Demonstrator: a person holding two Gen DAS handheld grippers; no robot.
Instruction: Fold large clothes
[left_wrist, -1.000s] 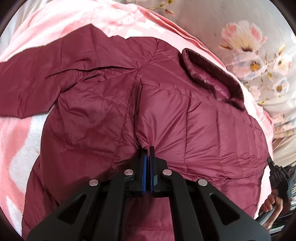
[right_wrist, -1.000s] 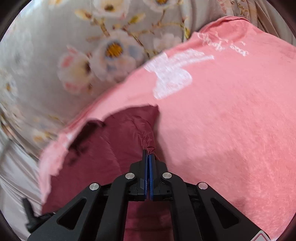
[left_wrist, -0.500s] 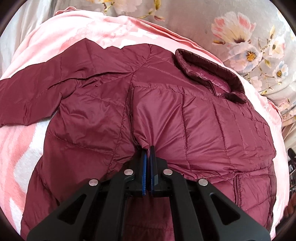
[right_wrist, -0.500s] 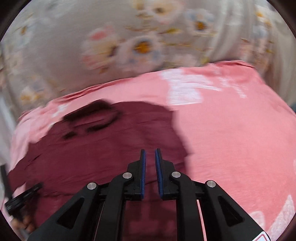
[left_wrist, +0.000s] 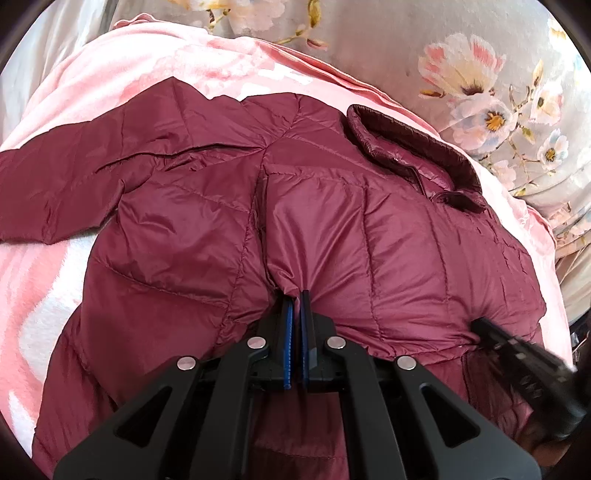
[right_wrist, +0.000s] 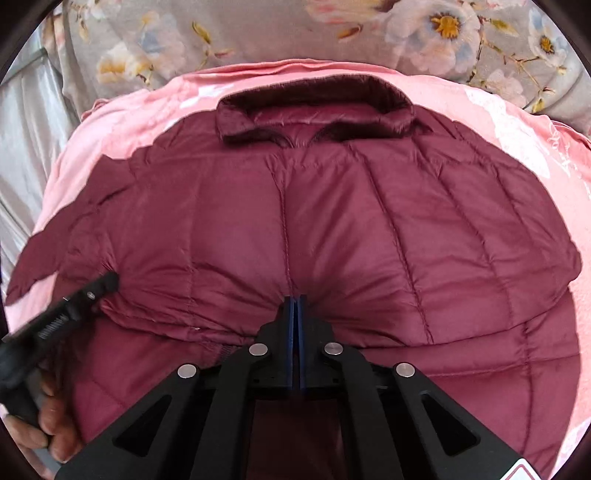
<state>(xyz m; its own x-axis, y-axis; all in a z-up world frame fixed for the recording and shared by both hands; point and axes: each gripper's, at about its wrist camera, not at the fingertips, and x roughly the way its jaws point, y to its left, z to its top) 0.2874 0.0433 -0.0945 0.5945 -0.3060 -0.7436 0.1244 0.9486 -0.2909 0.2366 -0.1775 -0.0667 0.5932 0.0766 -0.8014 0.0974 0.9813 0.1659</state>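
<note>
A maroon quilted puffer jacket (left_wrist: 207, 236) lies on a pink blanket, collar (left_wrist: 413, 147) at the far side. One sleeve stretches out to the left in the left wrist view; the other side lies folded over the body. My left gripper (left_wrist: 295, 295) is shut on a pinch of the folded edge. My right gripper (right_wrist: 296, 300) is shut on the jacket (right_wrist: 369, 229) at the middle of the same fold, below the collar (right_wrist: 314, 99). Each gripper shows in the other's view: the right one (left_wrist: 517, 354) at the fold's right, the left one (right_wrist: 70, 306) at the left.
The pink blanket (left_wrist: 110, 81) covers the bed and shows around the jacket (right_wrist: 517, 129). Grey flowered bedding (left_wrist: 480, 66) lies behind the blanket. A pale surface (right_wrist: 26, 140) runs along the left edge in the right wrist view.
My right gripper let go of the sleeve cuff, opened, swung back over the jacket and shut on the folded edge. My left gripper kept its hold and barely moved.
</note>
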